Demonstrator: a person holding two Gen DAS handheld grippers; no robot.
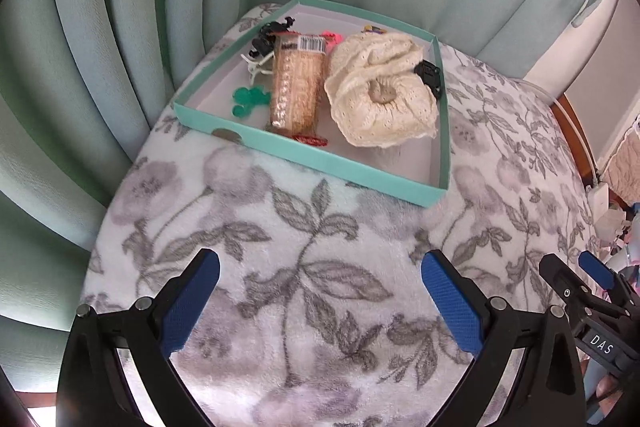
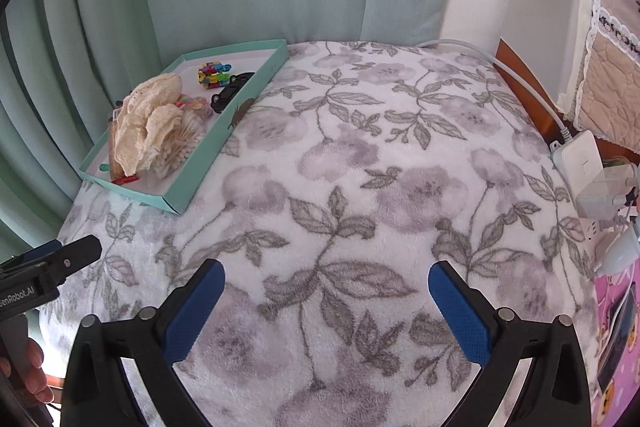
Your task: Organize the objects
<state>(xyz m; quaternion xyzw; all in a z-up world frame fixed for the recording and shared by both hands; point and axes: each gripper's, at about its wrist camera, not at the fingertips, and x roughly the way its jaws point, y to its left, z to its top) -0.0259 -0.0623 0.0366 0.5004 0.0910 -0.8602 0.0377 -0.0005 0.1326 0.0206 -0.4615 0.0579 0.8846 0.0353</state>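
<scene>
At the far left hang pale green curtains, pleated and falling behind the surface. In front of them lies a teal tray, a shallow cardboard box lid with a white floor, resting on a white blanket printed with grey flowers and leaves. Inside the tray, from its left side, sit a black hair clip, a white claw clip and a green clip, then a long clear packet with a barcode label at its far end and a small red item at its near end. To the right of the packet lies a bunched cream crochet cloth, with another black clip against the tray's right wall. The right wrist view shows a multicoloured block toy at the tray's far end and a bundle of cotton swabs beside the cloth. The left gripper hovers above bare blanket near the tray, its blue-padded fingers spread wide with nothing between them. The right gripper is likewise above the blanket, well apart from the tray, fingers spread and empty. Farther right, a white power strip with plugs and a cable lies at the blanket's edge.
</scene>
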